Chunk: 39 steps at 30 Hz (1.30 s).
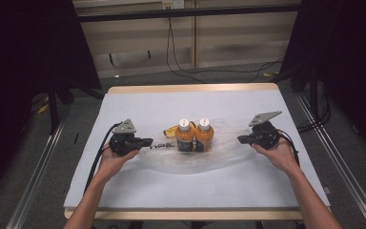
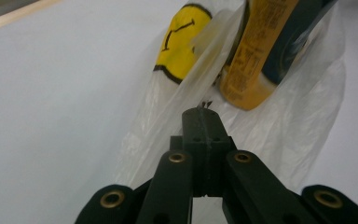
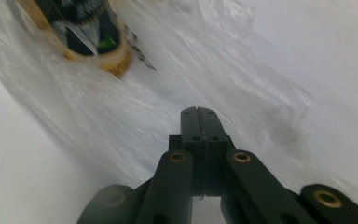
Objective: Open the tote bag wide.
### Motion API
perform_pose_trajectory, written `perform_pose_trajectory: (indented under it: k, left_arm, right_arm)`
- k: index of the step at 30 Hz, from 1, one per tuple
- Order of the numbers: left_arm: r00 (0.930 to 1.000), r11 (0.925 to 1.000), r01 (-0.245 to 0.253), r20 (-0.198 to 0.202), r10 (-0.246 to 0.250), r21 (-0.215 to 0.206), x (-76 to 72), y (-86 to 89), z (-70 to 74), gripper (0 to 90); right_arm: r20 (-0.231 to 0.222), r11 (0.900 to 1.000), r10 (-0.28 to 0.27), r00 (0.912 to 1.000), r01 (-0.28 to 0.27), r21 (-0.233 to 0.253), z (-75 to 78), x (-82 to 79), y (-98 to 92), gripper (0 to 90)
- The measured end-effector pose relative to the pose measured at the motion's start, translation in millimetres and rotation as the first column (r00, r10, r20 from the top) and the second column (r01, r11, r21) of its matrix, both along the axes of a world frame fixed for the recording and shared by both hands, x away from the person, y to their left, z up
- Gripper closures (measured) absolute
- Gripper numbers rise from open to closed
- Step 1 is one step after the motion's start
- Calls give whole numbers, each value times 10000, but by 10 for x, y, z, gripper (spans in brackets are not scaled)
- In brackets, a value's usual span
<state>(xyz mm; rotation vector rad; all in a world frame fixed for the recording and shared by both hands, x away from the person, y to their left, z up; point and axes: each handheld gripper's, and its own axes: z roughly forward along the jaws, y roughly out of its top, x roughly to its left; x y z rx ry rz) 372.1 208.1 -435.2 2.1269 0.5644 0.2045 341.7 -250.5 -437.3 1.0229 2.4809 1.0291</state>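
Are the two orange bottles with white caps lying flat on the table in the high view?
No: both orange bottles with white caps stand upright, side by side, on the thin clear plastic bag.

High view looks down; gripper views close in on the shared plastic bag [image 1: 205, 152].

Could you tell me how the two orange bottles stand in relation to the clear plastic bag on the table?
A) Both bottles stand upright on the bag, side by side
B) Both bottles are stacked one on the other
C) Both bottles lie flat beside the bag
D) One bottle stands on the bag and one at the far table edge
A: the two bottles stand upright, side by side, with white caps up, on the middle of the plastic bag.
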Motion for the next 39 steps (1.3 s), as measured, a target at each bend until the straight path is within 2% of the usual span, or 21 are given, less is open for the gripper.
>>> perform_pose_trajectory:
  k: [4,6,8,10,18,21,24,29,31,32,33,36,38,39]
  left_arm:
    - [9995,9987,300,-110,-305,-421,-74,-90,14,900]
    - [9985,9976,521,-162,-529,-457,-99,-169,-1,900]
    - [9955,9950,813,-449,-839,-574,-117,-276,-46,900]
    - [9935,9941,1074,-360,-1078,-126,-145,-368,-71,900]
    - [9881,9876,1500,-275,-1514,-474,-235,-622,-64,900]
    - [9873,9854,1565,-172,-1580,-677,-263,-737,-57,900]
    - [9856,9810,1643,-233,-1675,-1032,-273,-848,-59,900]
    - [9818,9773,1855,-226,-1887,-1023,-298,-1033,-85,900]
    - [9795,9773,1977,-229,-1999,-767,-290,-1118,-105,900]
    - [9800,9777,1952,-246,-1976,-774,-285,-1160,-113,900]
    - [9776,9757,2063,-279,-2088,-735,-271,-1193,-120,900]
    - [9788,9783,2010,-300,-2026,-512,-258,-1287,-179,900]
    - [9845,9845,1746,-148,-1748,-138,-256,-1329,-218,900]
    - [9850,9853,1706,-263,-1707,-76,-256,-1335,-232,900]
  right_arm:
    - [100,9980,349,9993,-354,532,63,-9,72,900]
    - [117,9963,452,9989,-459,723,88,-12,111,900]
    - [136,9938,579,9982,-590,941,105,-15,153,900]
    - [149,9910,722,9973,-734,1116,120,-19,194,900]
    - [110,9850,1018,9947,-1024,1390,113,26,303,900]
    - [71,9848,1146,9934,-1145,1309,122,58,359,900]
    - [125,9809,1246,9921,-1250,1490,153,95,405,900]
    - [145,9787,1408,9899,-1414,1487,171,196,521,900]
    - [122,9784,1480,9889,-1482,1442,167,263,572,900]
    - [140,9759,1492,9887,-1495,1588,166,308,592,900]
    - [126,9751,1506,9885,-1506,1630,168,350,618,900]
    - [92,9748,1583,9874,-1577,1579,155,457,707,900]
    - [-20,9724,1684,9857,-1657,1641,127,510,750,900]
    - [-76,9713,1711,9852,-1673,1693,102,527,767,900]
